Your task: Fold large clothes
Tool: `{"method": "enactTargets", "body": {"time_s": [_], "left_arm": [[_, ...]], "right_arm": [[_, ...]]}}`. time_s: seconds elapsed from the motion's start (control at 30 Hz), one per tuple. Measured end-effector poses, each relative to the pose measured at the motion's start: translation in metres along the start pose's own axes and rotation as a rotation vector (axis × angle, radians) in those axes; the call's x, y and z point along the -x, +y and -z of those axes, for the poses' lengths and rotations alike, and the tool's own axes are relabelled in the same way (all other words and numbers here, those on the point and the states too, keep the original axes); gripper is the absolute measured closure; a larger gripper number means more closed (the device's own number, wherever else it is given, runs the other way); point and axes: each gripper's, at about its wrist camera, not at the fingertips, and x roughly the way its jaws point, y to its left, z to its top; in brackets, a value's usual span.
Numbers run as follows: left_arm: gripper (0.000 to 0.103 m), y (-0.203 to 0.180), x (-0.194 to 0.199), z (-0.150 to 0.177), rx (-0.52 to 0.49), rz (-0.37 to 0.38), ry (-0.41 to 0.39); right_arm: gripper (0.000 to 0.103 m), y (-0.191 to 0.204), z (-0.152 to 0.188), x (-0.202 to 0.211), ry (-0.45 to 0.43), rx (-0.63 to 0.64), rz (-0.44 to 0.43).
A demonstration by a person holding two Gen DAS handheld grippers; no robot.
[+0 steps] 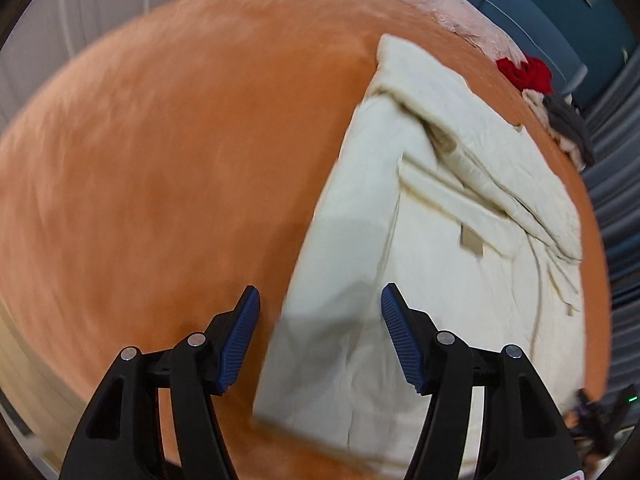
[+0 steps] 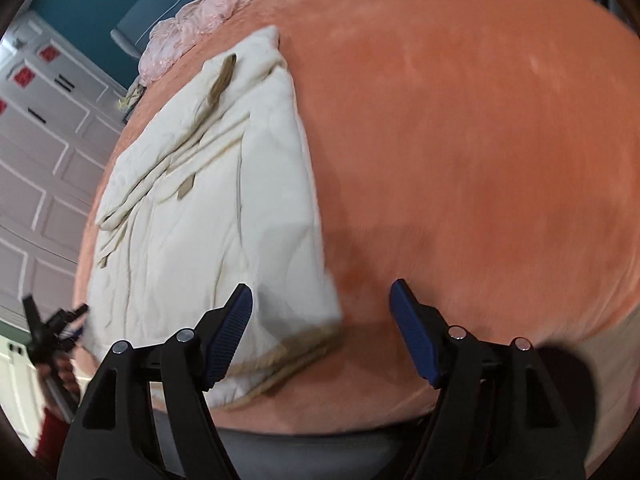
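My left hand-held gripper point(image 1: 320, 308) hangs with its jaws spread wide and nothing between them, just above the near left edge of the cream garment point(image 1: 420, 240). The garment lies folded into a long, roughly rectangular shape on the orange blanket point(image 1: 180, 160) that covers the bed, and in this view it sits to the right side, running away from me. A folded sleeve or flap lies across its far end, and a small tan label point(image 1: 471, 243) shows near the middle.

My right hand-held gripper point(image 2: 322, 304) is also wide open and holding nothing. Its left finger point(image 2: 230, 336) sits over the near corner of the garment point(image 2: 208, 208), where a tan hem point(image 2: 288, 354) shows at the bottom edge; the right finger is over bare blanket point(image 2: 480, 140).

At the far edge of the bed I see a pale pink cloth point(image 2: 200, 24) and a red piece of clothing point(image 1: 526, 72), well apart from the cream garment. A small grey and off-white pile point(image 1: 568, 128) lies just beside the red one.
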Motion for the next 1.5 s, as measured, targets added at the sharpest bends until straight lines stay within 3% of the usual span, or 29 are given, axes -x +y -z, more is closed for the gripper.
{"method": "enactTargets", "body": {"time_s": [0.23,0.3,0.33,0.37,0.4,0.43,0.47,0.53,0.77,0.97,1.07,1.17,1.27,1.37,1.5], "left_arm": [[0.042,-0.004,0.002,0.02,0.03,0.055,0.004],[0.045,-0.003,0.003,0.022,0.036,0.06,0.004],[0.049,-0.003,0.003,0.023,0.038,0.056,0.012],[0.06,-0.002,0.003,0.024,0.04,0.048,0.015],[0.068,-0.002,0.004,0.024,0.034,0.043,0.019],[0.082,-0.004,0.005,0.024,0.019,0.047,0.024],[0.09,-0.005,0.008,0.024,0.01,0.047,0.022],[0.097,-0.009,0.016,0.023,-0.015,0.039,0.003],[0.098,-0.017,0.069,0.03,-0.104,0.058,-0.064],[0.098,-0.014,0.127,0.069,-0.233,0.033,-0.034],[0.098,-0.005,0.155,0.102,-0.274,0.02,0.021],[0.098,0.0,0.175,0.135,-0.306,-0.007,0.074],[0.098,0.005,0.194,0.158,-0.313,-0.021,0.078],[0.098,0.0,0.213,0.155,-0.3,0.003,0.023],[0.098,-0.019,0.229,0.126,-0.299,0.056,-0.07]], "right_arm": [[0.035,0.013,-0.004,-0.014,-0.009,-0.05,-0.118],[0.049,0.015,-0.005,-0.019,-0.006,-0.063,-0.128],[0.055,0.016,-0.005,-0.02,-0.005,-0.069,-0.133],[0.073,0.016,-0.006,-0.021,0.0,-0.077,-0.141],[0.082,0.018,-0.006,-0.021,0.013,-0.082,-0.147],[0.09,0.019,-0.006,-0.02,0.017,-0.08,-0.145],[0.094,0.022,-0.007,-0.017,0.014,-0.063,-0.132],[0.095,0.033,-0.008,-0.007,0.002,-0.005,-0.11],[0.099,0.055,-0.006,0.037,-0.002,0.166,-0.067],[0.099,0.072,0.036,0.081,0.126,0.424,0.017],[0.099,0.074,0.067,0.104,0.216,0.514,0.046],[0.099,0.074,0.095,0.125,0.287,0.557,0.061],[0.099,0.071,0.111,0.142,0.319,0.537,0.046],[0.099,0.077,0.108,0.155,0.283,0.537,0.03],[0.099,0.095,0.08,0.171,0.153,0.519,-0.01]]}}
